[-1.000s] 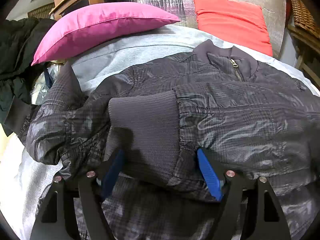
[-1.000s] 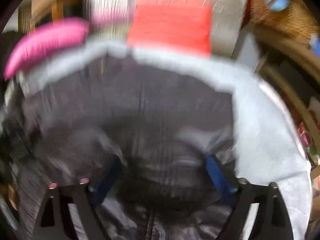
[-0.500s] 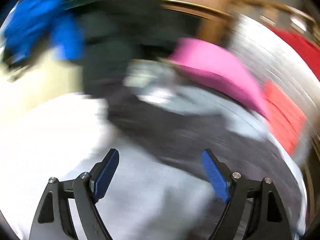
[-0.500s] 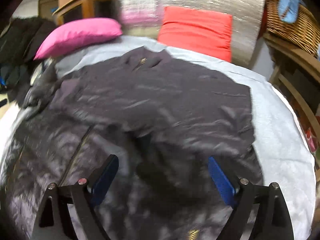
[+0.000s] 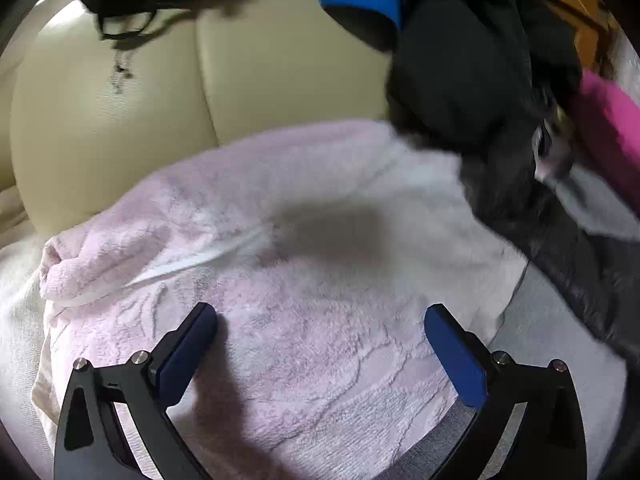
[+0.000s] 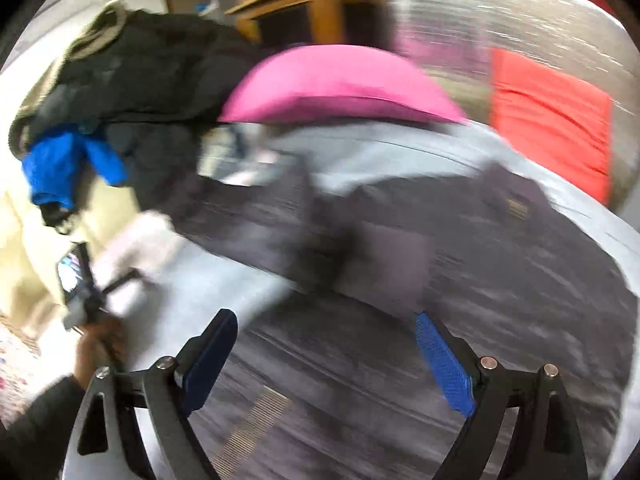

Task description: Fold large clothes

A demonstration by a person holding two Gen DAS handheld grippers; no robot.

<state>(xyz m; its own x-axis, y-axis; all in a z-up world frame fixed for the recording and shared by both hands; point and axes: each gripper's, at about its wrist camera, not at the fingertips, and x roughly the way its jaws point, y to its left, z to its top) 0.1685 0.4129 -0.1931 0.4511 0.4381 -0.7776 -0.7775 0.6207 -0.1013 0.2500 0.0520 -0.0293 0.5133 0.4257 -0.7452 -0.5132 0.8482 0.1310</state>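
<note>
The dark grey checked jacket [image 6: 500, 280] lies spread on a light grey sheet [image 6: 400, 160]; the right wrist view is blurred by motion. My right gripper [image 6: 326, 344] is open and empty just above the jacket's near part. My left gripper [image 5: 320, 336] is open and empty over a pale pink fluffy towel [image 5: 280, 280], with the jacket's edge [image 5: 560, 248] off to its right. The left gripper also shows in the right wrist view [image 6: 80, 280], held in a hand at the left.
A pink pillow [image 6: 340, 84] and a red pillow [image 6: 552, 120] lie at the back. A pile of black and blue clothes [image 6: 120, 100] sits at the left on a cream leather seat [image 5: 120, 100]. A wooden cabinet [image 6: 304, 4] stands behind.
My left gripper let go of the jacket sleeve cuff and swung left to the pink towel. My right gripper pulled back and turned left over the jacket. Both stay open.
</note>
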